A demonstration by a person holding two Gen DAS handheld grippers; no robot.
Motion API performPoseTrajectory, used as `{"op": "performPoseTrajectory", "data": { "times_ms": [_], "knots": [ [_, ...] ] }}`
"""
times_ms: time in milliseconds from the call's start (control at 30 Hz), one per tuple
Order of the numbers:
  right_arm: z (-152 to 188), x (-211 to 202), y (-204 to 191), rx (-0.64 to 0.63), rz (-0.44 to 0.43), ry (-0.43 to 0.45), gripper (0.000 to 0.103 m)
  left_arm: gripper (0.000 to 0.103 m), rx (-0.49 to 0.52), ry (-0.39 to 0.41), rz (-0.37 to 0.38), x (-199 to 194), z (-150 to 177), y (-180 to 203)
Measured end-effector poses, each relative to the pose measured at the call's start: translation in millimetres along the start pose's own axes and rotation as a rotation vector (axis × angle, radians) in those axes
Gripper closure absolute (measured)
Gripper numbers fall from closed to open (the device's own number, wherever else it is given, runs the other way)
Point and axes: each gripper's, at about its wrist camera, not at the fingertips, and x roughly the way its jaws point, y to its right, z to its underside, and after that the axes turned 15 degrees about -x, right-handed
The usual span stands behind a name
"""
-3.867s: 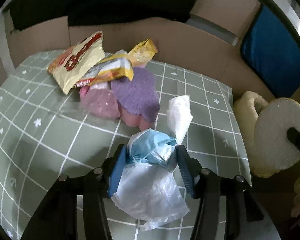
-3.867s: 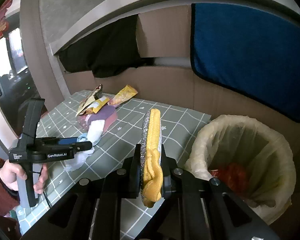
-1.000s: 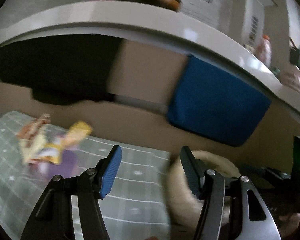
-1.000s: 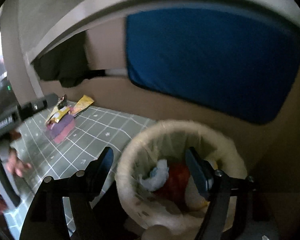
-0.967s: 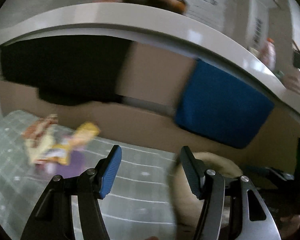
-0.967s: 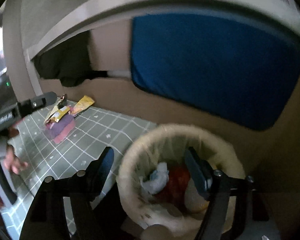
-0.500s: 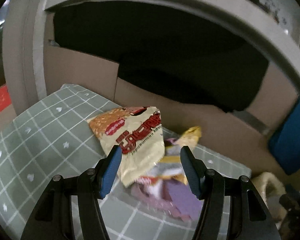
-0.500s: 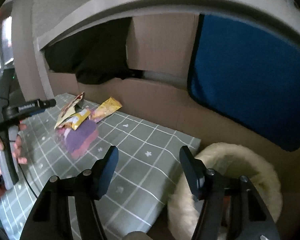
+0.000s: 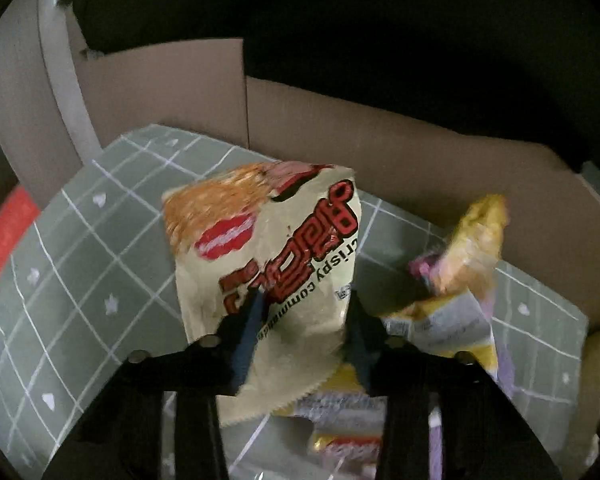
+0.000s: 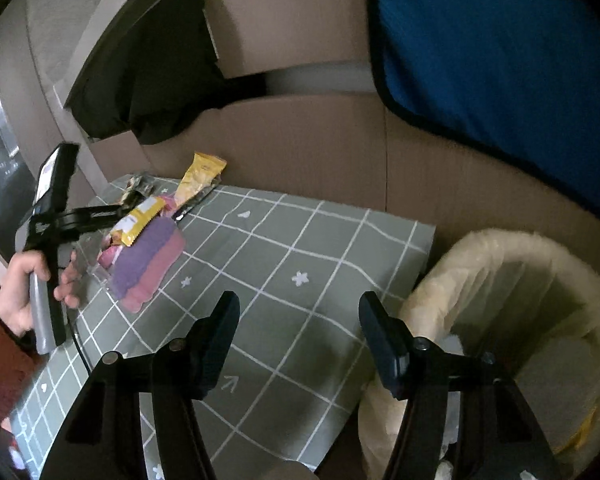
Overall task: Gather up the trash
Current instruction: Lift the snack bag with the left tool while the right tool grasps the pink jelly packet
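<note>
A cream snack bag with red lettering leans on the pile of trash at the far left of the green checked table. My left gripper has the bag's lower part between its fingers. Its jaws are closing, and both pads touch the bag. The right wrist view shows a hand holding this gripper beside the pile. My right gripper is open and holds nothing, above the table's right edge. The lined trash bin stands just right of it, with trash inside.
A yellow wrapper and a yellow-and-white wrapper lie right of the bag, over a purple and pink cloth. Cardboard walls close off the table's back. A blue cushion hangs above the bin.
My left gripper swung from the bin to the pile, came down over the snack bag and narrowed on it. My right gripper shifted left, off the bin's mouth. Neither holds its earlier trash.
</note>
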Motion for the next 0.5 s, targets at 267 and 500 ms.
{"op": "performPoseTrajectory", "data": {
  "times_ms": [267, 500],
  "knots": [
    [-2.3, -7.3, -19.3, -0.028, -0.074, 0.011, 0.043, 0.079, 0.022, -0.090, 0.218, -54.7, 54.5, -26.8],
    [-13.5, -20.3, -62.7, -0.164, -0.154, 0.040, 0.043, 0.080, 0.003, -0.112, 0.321, -99.8, 94.1, -57.9]
  ]
}}
